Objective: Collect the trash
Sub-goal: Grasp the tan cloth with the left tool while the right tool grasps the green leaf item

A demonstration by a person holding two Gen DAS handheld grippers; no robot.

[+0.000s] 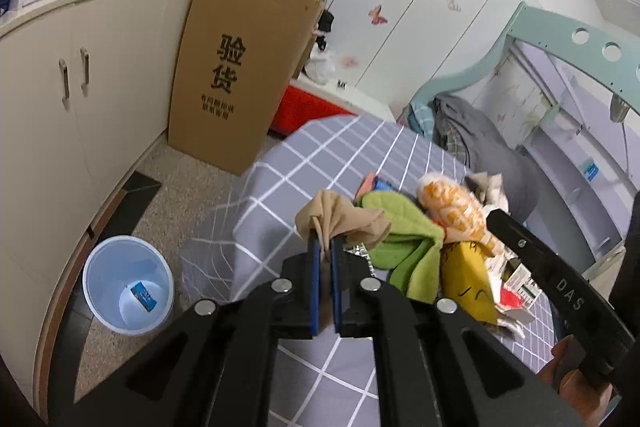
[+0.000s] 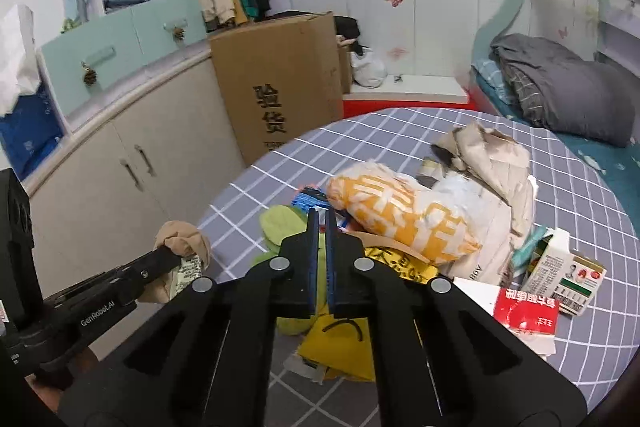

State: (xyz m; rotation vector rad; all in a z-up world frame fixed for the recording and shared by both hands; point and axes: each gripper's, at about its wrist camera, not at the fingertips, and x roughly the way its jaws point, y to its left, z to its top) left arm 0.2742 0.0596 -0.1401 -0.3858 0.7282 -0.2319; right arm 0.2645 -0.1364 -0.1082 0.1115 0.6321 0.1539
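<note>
My left gripper [image 1: 326,241] is shut on a bunched beige stocking [image 1: 340,217], held just above the grey checked bedsheet [image 1: 320,155]. From the right wrist view the same left gripper [image 2: 170,251] also pinches a printed wrapper [image 2: 187,269] under the stocking [image 2: 182,237]. The trash pile lies beyond: a green cloth [image 1: 404,241], an orange-and-white plastic bag [image 2: 404,217] and a yellow bag [image 2: 340,351]. My right gripper [image 2: 322,217] hovers over the pile, its blue pads close together with nothing seen between them. A pale blue bin [image 1: 128,291] stands on the floor to the left, a blue packet inside.
A tall cardboard box [image 1: 236,67] leans against cream cabinets [image 1: 80,87] past the bed's corner. Crumpled beige paper [image 2: 492,155], a white carton [image 2: 560,275] and a red packet [image 2: 524,311] lie to the right of the pile. A grey blanket [image 2: 560,87] is heaped at the far end.
</note>
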